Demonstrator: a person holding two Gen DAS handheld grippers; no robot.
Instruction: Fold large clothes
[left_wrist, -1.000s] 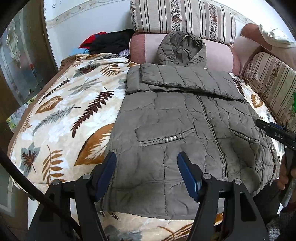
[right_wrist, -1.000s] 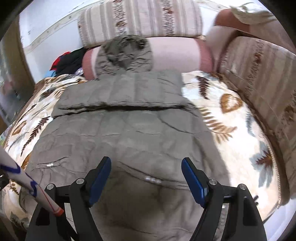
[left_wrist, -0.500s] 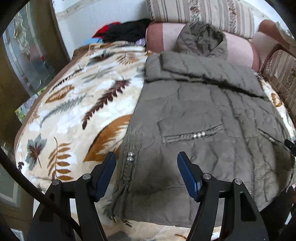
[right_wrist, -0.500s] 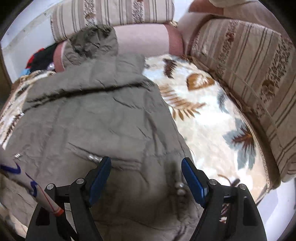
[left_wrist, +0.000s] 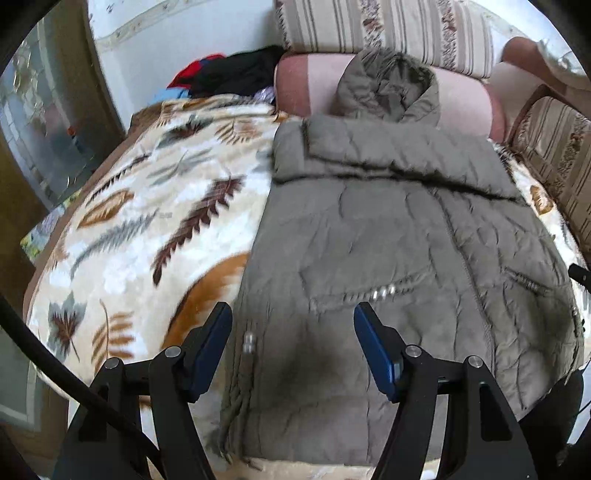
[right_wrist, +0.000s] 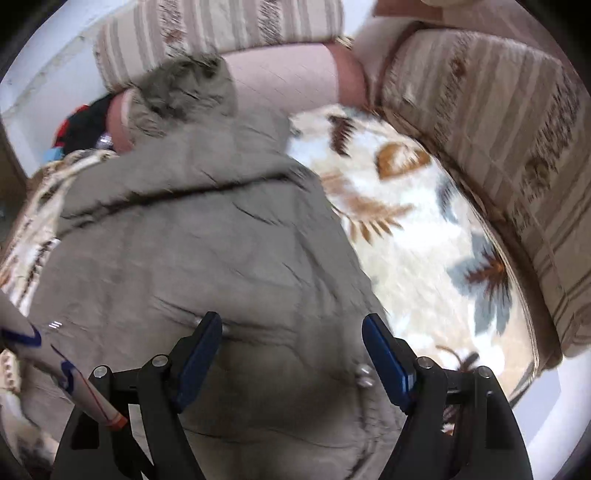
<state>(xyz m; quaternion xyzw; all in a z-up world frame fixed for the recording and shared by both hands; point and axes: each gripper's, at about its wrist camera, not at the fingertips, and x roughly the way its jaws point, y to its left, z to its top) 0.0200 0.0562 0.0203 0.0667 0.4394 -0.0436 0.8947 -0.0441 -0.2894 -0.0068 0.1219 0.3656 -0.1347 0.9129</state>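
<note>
Leaf-patterned bedding (left_wrist: 140, 229) covers a sofa-bed backed by striped cushions (left_wrist: 388, 33) and a pink bolster (left_wrist: 306, 88), and on it lies the task's garment, a grey-green padded coat (left_wrist: 388, 251), front up, filling the centre and right of the left wrist view, its hood (left_wrist: 388, 85) propped against the bolster and a sleeve folded across the chest. The left claw (left_wrist: 291, 345) hangs over the coat's lower left corner with its blue pads spread wide and nothing between them; the right claw (right_wrist: 291, 354) is likewise spread and empty over the coat's lower right edge, beside two small metal snaps (right_wrist: 364, 374). By the look of it the step in hand is the approach to the hem, one claw per corner; the next move would call for lowering each onto thick quilted fabric and pinching enough layers to lift the bottom toward the hood. Only the left view shows the pile of dark and red clothes (left_wrist: 229, 74) at upper centre and the beaded pocket trim (left_wrist: 380, 293); only the right view shows the bare bedding and side cushion (right_wrist: 498, 147) at right.
</note>
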